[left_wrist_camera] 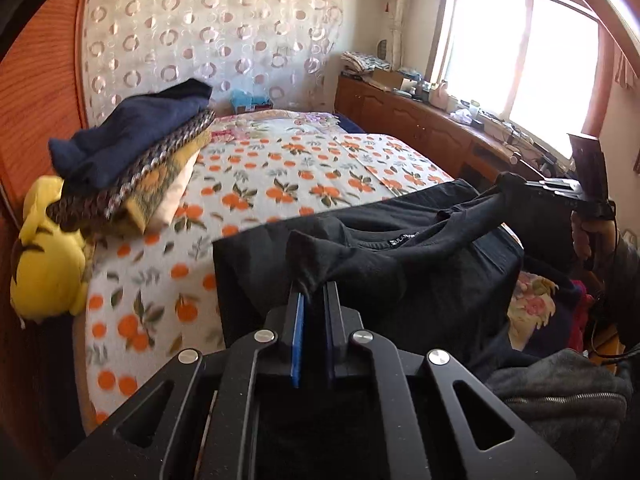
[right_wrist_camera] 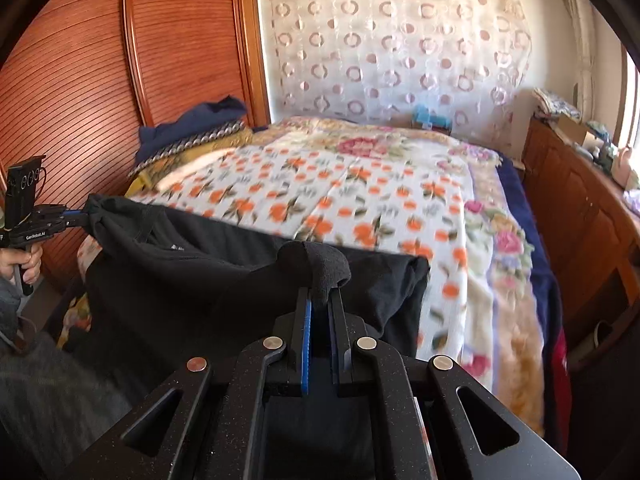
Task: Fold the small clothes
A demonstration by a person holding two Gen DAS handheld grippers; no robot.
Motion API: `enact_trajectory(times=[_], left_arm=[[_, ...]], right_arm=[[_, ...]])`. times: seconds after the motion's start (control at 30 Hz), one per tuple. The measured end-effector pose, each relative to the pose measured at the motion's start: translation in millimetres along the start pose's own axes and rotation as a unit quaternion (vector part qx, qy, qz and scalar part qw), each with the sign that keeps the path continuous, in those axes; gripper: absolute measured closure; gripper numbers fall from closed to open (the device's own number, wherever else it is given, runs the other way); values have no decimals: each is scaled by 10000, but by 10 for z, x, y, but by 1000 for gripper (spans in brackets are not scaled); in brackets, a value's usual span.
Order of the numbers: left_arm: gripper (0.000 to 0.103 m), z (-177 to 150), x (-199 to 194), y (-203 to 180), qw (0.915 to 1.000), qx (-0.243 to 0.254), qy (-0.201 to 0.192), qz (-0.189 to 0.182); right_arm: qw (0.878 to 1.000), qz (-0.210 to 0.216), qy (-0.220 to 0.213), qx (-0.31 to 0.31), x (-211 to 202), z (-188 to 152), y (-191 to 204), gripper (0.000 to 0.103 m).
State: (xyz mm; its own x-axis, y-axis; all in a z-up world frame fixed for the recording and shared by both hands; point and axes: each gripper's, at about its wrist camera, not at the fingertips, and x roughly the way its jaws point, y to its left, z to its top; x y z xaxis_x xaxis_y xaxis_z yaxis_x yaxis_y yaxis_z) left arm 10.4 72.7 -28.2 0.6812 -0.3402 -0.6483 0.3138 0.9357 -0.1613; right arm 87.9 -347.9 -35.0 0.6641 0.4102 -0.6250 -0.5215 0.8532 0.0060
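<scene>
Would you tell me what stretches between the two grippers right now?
The black shirt spans from left gripper to right gripper, its collar label between; both wrist views show it.

Strong daylight is admitted through the large wood-framed window [left_wrist_camera: 520, 52], whose panes are blown out to white glare. The room is lit brightly. The orange-printed white bedspread [right_wrist_camera: 320, 196] is smeared by motion blur in both views. Straight lines are bowed by fisheye distortion, and dark vignetting is seen at the corners. The black knit garment [left_wrist_camera: 400, 264] is rendered nearly featureless.
</scene>
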Motion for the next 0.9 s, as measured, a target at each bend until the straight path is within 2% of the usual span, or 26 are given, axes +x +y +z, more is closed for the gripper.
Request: enact_trajectory(times=[0.13,0.23,0.43,0.53,0.6,0.67,0.73,0.8,0.87,0.9], left_arm=[[94,-116,-182,-4,9998,-188,-107,-20],[94,-186,-193,-52,9999,-163,-43,-9],[94,-173,-43,-64,9999,-149,-4,67],[93,-154,56,-55,9997,-197,63,95],[85,-127,145,-38,9996,-190,127,174],[62,-113,196,-19,9995,-202,120,213],[60,-89,249,14,9994,-234,125,228],[53,-80,290,36,9992,-245,171,268],[33,-71,333,64,9987,-211,157,429],[31,-67,350,82,9985,-203,150,478]], right_arm=[[10000,27,17,40,-206,-89,43,96],[9999,90,75,47,-265,-120,69,96],[9981,-105,605,22,10,-295,79,96],[9971,-101,724,191,86,-309,18,96],[9969,-112,740,223,55,-294,12,89],[9971,-192,700,208,-15,-267,6,84],[9978,-189,611,190,-74,-239,16,82],[9982,-239,526,177,-153,-212,21,75],[9984,-279,451,179,-235,-188,15,73],[9985,-311,408,176,-248,-191,4,70]])
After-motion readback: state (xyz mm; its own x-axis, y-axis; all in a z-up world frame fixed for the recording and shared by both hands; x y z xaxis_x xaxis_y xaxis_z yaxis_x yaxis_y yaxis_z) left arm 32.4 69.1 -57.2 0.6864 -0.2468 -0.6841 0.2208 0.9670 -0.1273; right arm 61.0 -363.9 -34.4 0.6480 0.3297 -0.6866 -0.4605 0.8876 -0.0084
